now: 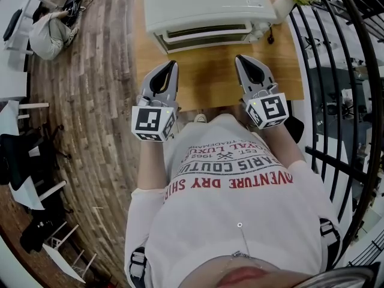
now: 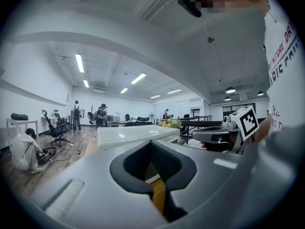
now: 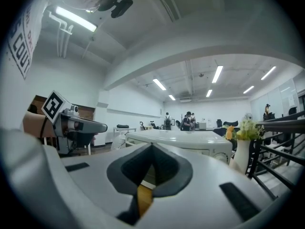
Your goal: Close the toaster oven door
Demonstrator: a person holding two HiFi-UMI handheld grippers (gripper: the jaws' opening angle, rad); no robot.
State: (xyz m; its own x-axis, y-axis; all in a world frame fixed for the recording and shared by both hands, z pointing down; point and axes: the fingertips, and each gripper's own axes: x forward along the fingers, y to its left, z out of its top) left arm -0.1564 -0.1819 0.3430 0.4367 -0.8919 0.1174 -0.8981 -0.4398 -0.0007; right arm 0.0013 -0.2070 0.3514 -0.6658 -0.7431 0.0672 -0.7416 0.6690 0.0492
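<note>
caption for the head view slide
Left gripper and right gripper, both shut and empty, point at the white toaster oven on a wooden table.

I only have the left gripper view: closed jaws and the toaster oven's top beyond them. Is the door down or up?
Observer: In the head view the door of the toaster oven isn't folded down onto the table. It looks up against the front.
Operator: Right gripper holding anything?
Observer: No. In the right gripper view, the right gripper has its jaws together with nothing between them.
Operator: Either gripper touching the oven?
Observer: No. From above, the left gripper and the right one both sit short of it, with bare table in between.
</note>
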